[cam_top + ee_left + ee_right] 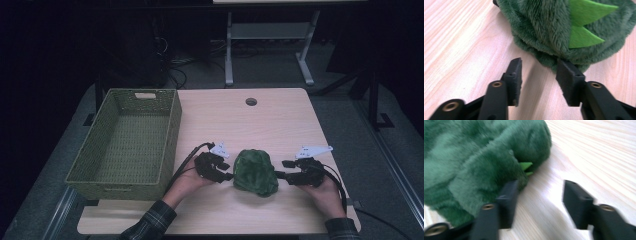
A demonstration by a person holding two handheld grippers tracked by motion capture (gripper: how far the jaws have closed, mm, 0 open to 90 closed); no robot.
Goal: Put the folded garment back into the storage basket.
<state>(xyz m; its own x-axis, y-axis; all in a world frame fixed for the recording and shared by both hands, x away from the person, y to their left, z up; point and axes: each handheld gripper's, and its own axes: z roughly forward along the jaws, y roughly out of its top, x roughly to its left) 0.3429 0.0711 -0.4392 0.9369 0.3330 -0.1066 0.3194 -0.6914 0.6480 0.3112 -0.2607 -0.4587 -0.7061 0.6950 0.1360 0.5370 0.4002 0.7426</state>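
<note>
Green plush (255, 172) between grippers, shape unclear

A plush toy (544, 27) of shaggy dark-green fur, trimmed with flat, matt light-green felt spikes (584, 37), lies on a pale wood-grain tabletop (280, 125) with a smooth, faintly shiny finish. Beside it stands a coarse woven green basket (172, 135). The gripper (539, 72) is matt black plastic with brass-coloured rivets.

Dim room, grey floor (350, 130), metal-legged bench (270, 35) behind.
</note>
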